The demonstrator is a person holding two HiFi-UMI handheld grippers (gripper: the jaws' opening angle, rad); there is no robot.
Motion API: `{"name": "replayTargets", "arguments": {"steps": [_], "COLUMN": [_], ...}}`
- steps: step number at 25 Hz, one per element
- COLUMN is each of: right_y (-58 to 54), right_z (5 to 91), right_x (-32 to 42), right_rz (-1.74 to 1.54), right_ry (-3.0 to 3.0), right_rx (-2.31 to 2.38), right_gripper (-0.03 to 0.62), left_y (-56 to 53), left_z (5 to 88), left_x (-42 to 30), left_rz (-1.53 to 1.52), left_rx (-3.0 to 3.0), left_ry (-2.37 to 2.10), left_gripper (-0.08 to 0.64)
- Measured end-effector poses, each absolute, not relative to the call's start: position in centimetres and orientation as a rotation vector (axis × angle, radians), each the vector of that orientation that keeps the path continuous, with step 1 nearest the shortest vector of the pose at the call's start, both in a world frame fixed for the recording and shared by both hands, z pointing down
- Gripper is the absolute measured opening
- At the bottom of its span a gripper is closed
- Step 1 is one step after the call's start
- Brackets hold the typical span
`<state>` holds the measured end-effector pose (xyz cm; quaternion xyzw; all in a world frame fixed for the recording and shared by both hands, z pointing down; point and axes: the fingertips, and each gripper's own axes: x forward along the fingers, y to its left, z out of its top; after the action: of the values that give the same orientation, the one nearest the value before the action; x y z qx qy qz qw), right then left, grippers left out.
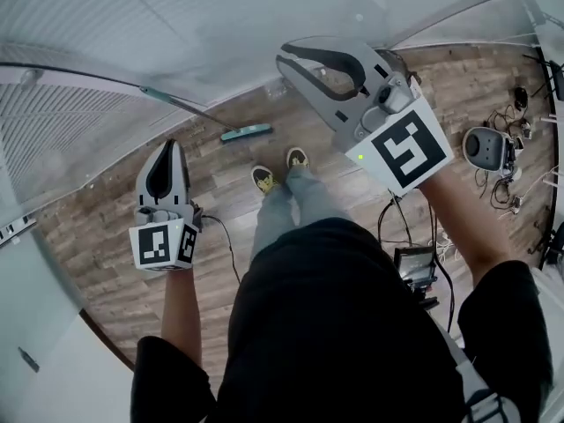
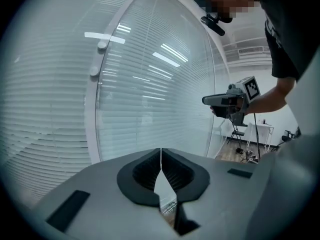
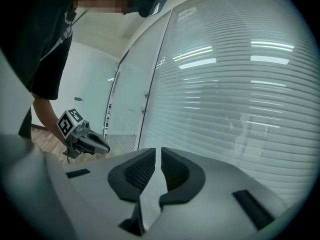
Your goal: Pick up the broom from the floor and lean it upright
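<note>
**Teal-headed broom propped at the wall, both claws clear**

Wood-plank floor, seen from the head camera. The broom has its head down at the floor's far edge, at the foot of the slatted wall. Its thin handle slants up and left across the slats, so it leans on the wall with neither gripper touching it.

Left gripper – raised and well apart from the broom. In its own view the jaw tips meet and nothing sits between them.

Right gripper – also held high, pointing toward the wall. In its own view a thin slit shows between the pads, with only the blinds visible through it. It holds nothing.

The person's shoes stand just short of the broom head. Cables and small gear lie along the floor's right edge.
</note>
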<state>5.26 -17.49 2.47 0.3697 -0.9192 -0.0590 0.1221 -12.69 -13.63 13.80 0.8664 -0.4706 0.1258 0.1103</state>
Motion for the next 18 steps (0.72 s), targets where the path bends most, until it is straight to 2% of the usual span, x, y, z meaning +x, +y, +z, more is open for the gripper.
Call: {"name": "replayTargets", "arguments": {"steps": [9,18], "right_y": [-12.1,-10.8], "right_z": [-2.3,-2.5], "right_x": [10.1,14.2], "right_rz": [-0.054,0.014], "right_ry": [-2.718,-2.701], "right_rx": [1.303,1.434], "right_gripper": [0.046,0.046], "left_y": [-12.3,-11.7], "left_z": [5.9,4.7], "left_x": [-10.3,-9.1], "left_rz": [0.228,0.222], "left_rx": [2.62,2.617], "left_ry": [-1.407,-1.44], "left_gripper": [0.028,0.029]}}
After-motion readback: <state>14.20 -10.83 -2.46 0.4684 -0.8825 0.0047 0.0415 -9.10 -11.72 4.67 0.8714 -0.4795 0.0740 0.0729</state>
